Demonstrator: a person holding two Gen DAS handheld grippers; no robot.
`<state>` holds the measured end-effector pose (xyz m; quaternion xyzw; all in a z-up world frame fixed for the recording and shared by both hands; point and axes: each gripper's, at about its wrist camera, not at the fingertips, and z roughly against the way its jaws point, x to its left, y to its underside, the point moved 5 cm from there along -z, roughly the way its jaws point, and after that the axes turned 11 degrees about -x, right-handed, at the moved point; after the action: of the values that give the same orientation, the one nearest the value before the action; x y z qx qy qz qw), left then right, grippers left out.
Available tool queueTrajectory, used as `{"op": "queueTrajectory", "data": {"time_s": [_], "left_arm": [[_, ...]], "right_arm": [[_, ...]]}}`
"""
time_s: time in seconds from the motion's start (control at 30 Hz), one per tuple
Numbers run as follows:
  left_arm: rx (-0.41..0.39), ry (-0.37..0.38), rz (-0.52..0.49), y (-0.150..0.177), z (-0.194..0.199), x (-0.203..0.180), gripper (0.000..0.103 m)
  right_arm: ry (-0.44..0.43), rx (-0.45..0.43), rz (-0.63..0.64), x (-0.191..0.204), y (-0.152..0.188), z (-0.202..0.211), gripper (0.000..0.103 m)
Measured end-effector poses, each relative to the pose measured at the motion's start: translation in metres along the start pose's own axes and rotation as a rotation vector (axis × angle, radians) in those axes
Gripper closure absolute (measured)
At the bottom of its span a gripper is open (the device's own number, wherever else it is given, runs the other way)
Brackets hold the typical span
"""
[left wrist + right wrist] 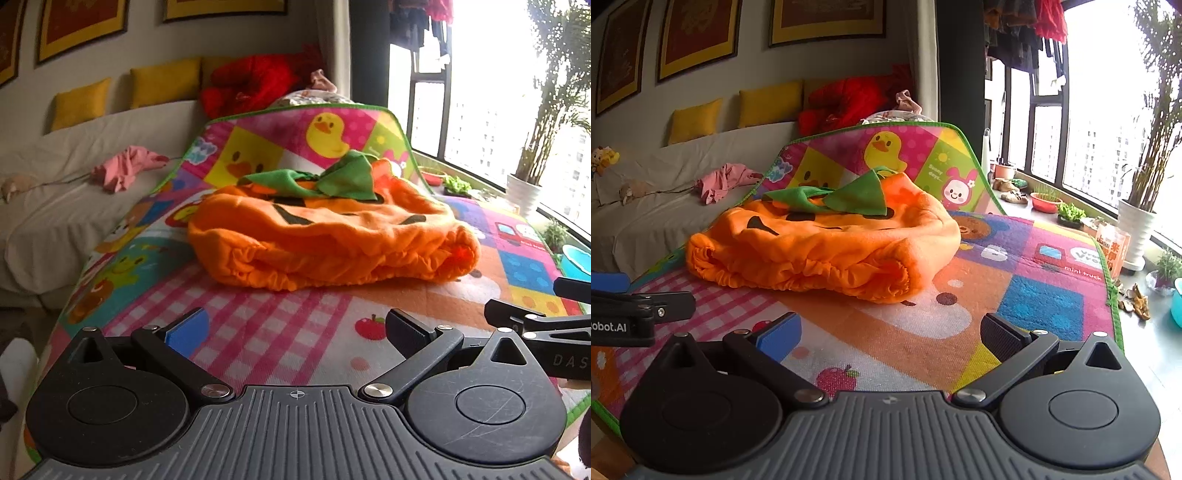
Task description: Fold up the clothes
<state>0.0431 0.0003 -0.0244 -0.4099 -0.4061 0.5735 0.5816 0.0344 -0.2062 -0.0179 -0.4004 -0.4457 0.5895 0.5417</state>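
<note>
An orange pumpkin costume point(332, 236) point(827, 243) with a black face print and a green leaf collar point(332, 179) point(846, 197) lies bunched on a colourful cartoon play mat point(258, 332) point(1034, 295). Its elastic hem faces both cameras. My left gripper point(295, 328) hovers open above the mat, short of the costume, with nothing between its fingers. My right gripper point(890, 332) is open too, just to the right of the left one and equally short of the hem. Each gripper shows at the edge of the other's view.
The mat's far end is propped up against a pile of red clothes point(251, 85). A white-covered sofa point(55, 206) on the left holds yellow cushions point(768, 99), a pink garment point(125, 170) point(724, 181) and soft toys. Potted plants point(1134, 229) and bowls line the window floor on the right.
</note>
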Motion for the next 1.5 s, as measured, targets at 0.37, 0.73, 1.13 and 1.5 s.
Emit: {"op": "queueTrajectory", "data": {"time_s": [0.37,0.73,1.13,1.5], "left_arm": [[0.011,-0.011,0.019,0.016,0.000,0.005,0.000],[0.056,0.008,0.020,0.011,-0.005,0.005,0.000],[0.053,0.021,0.011,0.006,-0.003,0.002,0.000],[0.061,0.029,0.004,0.007,-0.004,0.000,0.000]], "right_arm": [[0.005,0.019,0.009,0.000,0.003,-0.002,0.000],[0.017,0.020,0.006,-0.002,0.005,-0.003,0.000],[0.011,0.019,0.004,-0.002,0.005,-0.004,0.000],[0.000,0.025,0.004,-0.001,0.006,-0.004,0.000]]}}
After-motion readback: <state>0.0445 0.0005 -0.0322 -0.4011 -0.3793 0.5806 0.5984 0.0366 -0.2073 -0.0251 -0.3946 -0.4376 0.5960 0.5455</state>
